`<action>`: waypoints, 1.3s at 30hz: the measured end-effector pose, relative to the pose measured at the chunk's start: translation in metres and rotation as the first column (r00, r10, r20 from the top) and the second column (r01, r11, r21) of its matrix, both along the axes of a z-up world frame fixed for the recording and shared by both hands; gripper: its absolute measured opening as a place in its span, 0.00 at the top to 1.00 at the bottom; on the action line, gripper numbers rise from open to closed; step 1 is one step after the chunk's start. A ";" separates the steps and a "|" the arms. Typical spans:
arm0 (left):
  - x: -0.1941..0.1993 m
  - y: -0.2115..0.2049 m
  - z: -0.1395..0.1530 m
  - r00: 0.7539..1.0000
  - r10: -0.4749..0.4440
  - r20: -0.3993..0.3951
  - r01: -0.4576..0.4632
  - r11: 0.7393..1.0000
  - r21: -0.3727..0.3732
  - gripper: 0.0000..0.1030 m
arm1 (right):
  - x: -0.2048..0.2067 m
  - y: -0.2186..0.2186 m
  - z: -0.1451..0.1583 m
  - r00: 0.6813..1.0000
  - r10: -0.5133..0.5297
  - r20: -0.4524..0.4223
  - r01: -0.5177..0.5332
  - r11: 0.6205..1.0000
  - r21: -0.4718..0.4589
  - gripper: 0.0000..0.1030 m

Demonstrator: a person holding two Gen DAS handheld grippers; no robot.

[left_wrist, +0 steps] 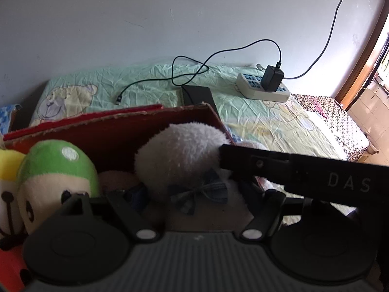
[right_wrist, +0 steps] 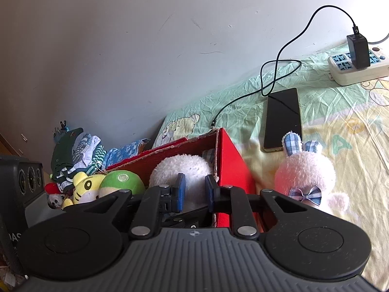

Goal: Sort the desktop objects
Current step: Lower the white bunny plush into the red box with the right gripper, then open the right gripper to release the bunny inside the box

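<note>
Currently my right gripper [right_wrist: 194, 192] fingers stand apart over the white plush [right_wrist: 181, 170] in the red box [right_wrist: 231, 165]; left fingers hidden, state unknown. Retreat vertically, avoiding snags.

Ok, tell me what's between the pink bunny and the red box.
Nothing visible lies between them: the bunny sits on the sheet beside the box wall. Inside, a white plush fills that end.
</note>
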State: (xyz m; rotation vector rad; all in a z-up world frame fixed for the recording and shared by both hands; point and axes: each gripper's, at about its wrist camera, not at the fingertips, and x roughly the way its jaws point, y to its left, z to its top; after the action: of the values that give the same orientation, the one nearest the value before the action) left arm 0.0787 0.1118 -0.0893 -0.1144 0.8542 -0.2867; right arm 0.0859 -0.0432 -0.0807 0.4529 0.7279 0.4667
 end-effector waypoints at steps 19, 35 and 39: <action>-0.002 -0.008 0.000 0.999 -0.020 -0.027 0.022 0.997 0.075 0.20 | -0.018 -0.005 -0.005 1.000 -0.017 -0.023 0.018 0.999 0.049 0.80; -0.019 -0.002 -0.007 1.000 -0.003 0.015 0.001 0.990 0.140 0.27 | -0.013 -0.014 -0.022 0.998 -0.042 -0.042 0.047 0.991 0.128 1.00; -0.018 -0.005 -0.008 1.000 -0.008 0.014 0.005 0.986 0.164 0.27 | -0.016 -0.010 -0.021 0.999 -0.047 -0.012 0.048 0.994 0.096 1.00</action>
State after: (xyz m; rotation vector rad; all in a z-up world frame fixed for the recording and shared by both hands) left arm 0.0604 0.1068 -0.0978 0.0443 0.8606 -0.2220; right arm 0.0700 -0.0531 -0.1017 0.5625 0.7045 0.4566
